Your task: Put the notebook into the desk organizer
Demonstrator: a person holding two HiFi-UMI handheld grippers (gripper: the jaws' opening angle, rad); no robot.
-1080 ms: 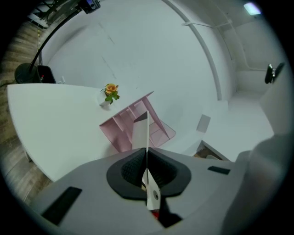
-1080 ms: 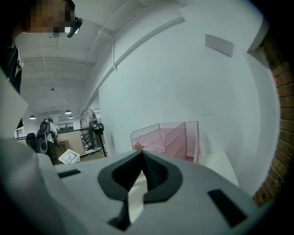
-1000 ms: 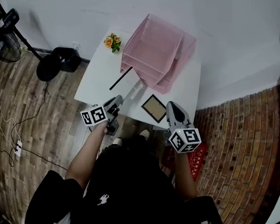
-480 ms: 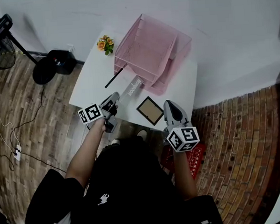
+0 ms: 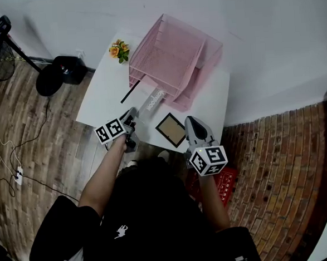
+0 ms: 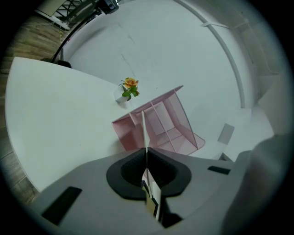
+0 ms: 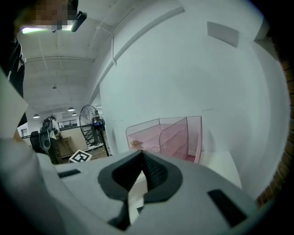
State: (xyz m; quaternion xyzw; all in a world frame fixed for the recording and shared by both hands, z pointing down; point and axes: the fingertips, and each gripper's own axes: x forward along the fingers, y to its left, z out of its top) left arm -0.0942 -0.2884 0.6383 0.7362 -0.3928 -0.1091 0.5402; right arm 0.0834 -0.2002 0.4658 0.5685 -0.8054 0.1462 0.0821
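The left hand-held gripper [image 5: 133, 113] is pinching the notebook [image 5: 153, 101] by its near end, its pads pressed flat on both covers. In the left gripper view [image 6: 146, 153] the notebook [image 6: 145, 133] stands on edge, a thin pale line running straight up from the jaws. In the head view it reaches away from the gripper over the white bench [image 5: 102, 98] toward the pink mesh desk organizer [image 5: 172, 59]. Its far end lies just at the front of the lowest tray (whether it touches the mesh I cannot tell). The organizer stands at the far side of the bench, against the white wall.

The right hand-held gripper [image 5: 189, 120] is at the near right edge of the bench with its jaws pressed together and nothing between them. In its own view [image 7: 141, 153] the pad tips meet, and the organizer [image 7: 167, 135] shows beyond them.

A small dark-rimmed picture frame [image 5: 170, 129] lies flat on the bench between the two grippers. A thin black stick [image 5: 130, 92] lies left of the notebook, close to the organizer's left corner. A little pot of orange flowers [image 5: 119, 49] sits at the far left corner of the bench, just beside the organizer.
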